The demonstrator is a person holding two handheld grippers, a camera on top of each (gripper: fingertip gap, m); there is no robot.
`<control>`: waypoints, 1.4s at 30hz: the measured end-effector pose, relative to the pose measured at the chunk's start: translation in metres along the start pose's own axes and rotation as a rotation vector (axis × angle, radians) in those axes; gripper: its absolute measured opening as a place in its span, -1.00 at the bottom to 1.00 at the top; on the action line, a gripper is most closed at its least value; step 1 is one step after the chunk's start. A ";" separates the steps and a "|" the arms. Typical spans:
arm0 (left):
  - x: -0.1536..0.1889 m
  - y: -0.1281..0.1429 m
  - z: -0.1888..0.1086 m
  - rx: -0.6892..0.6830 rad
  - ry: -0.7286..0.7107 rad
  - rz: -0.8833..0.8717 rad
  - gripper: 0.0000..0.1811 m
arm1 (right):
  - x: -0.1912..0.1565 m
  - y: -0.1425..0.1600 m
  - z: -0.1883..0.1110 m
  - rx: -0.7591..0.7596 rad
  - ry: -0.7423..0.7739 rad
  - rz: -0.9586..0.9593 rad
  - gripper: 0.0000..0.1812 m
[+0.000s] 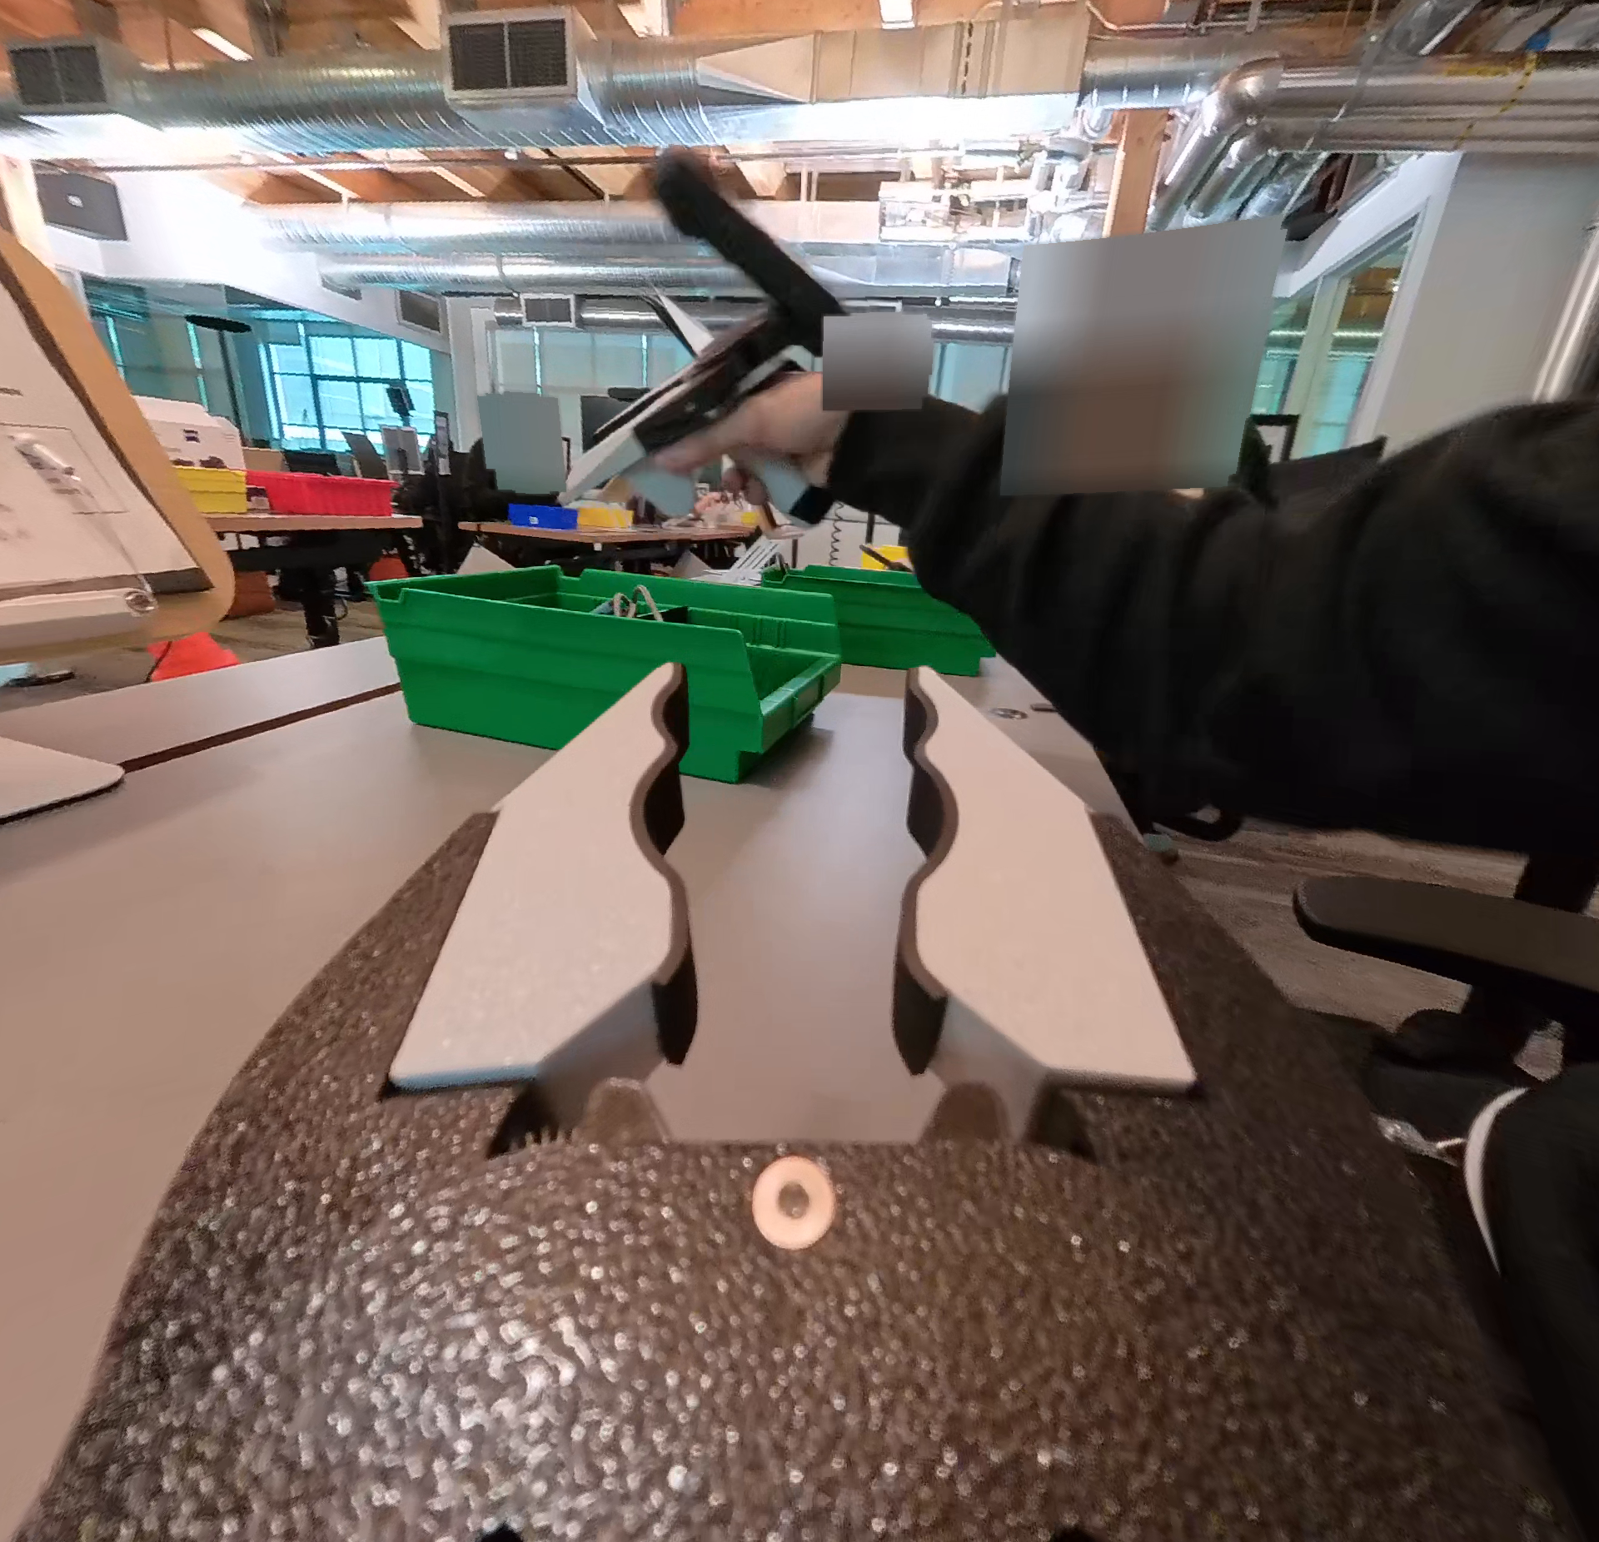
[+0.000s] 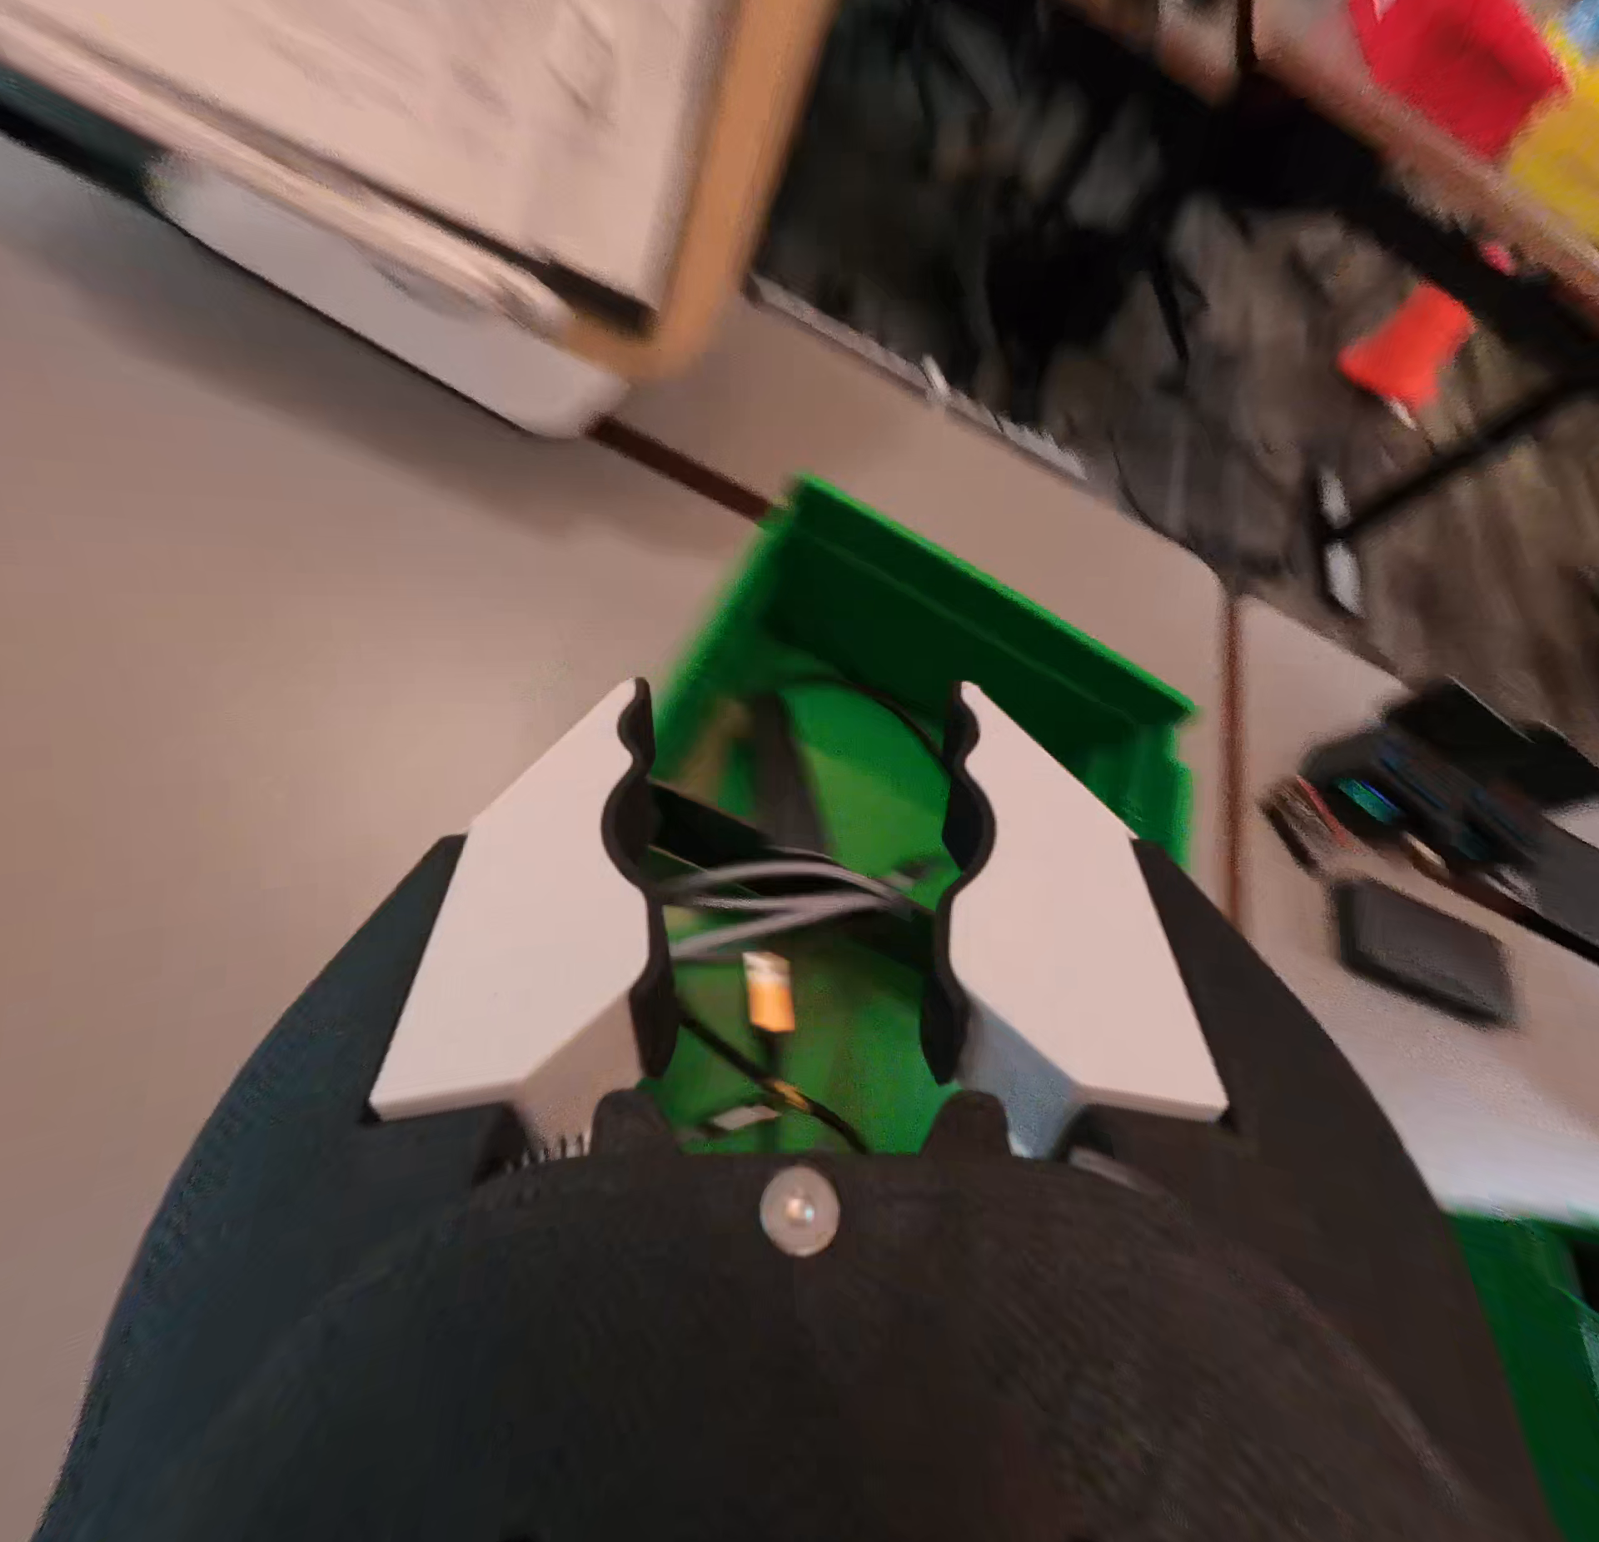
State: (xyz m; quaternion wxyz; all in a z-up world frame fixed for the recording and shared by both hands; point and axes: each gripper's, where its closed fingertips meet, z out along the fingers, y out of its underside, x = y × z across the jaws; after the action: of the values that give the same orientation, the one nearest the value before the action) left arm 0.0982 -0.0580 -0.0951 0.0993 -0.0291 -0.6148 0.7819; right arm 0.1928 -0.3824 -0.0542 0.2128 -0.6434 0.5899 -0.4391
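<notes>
My left gripper (image 1: 796, 705) is open and empty, low over the grey table (image 1: 216, 895), pointing at a green plastic bin (image 1: 554, 670). My right gripper (image 2: 800, 713) is open and empty, held above the same green bin (image 2: 952, 627) and looking down into it. Inside the bin lie grey and black cables (image 2: 779, 895) and a small orange connector (image 2: 768, 992). In the left wrist view the right gripper (image 1: 692, 410) shows raised in a person's hand, above the bin, with a black sleeve (image 1: 1211, 635) behind it.
A second green bin (image 1: 874, 618) stands behind the first, to the right. A white device with a tan edge (image 1: 78, 497) stands at the table's left. Dark flat items (image 2: 1419, 947) lie on the table to the bin's right. A black chair (image 1: 1454, 938) is at the right. My right fingertips sit around 35 cm from my left ones.
</notes>
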 end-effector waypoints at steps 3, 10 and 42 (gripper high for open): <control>-0.001 0.000 -0.001 -0.020 -0.009 0.025 -0.47 | -0.076 -0.023 -0.044 0.314 -0.180 0.042 -0.26; -0.067 -0.033 -0.050 -0.218 -0.449 0.130 -0.47 | -0.155 0.004 -0.085 0.730 -0.254 0.054 -0.14; -0.262 0.059 -0.192 -1.056 -0.771 -0.792 -0.54 | -0.179 0.038 -0.055 0.724 -0.350 0.043 -0.15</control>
State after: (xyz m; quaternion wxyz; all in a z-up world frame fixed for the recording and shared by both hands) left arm 0.3795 0.0623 -0.2185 0.1236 0.4246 -0.8627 0.2454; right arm 0.1405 -0.2075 -0.1118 0.5322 -0.5793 0.3651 -0.4979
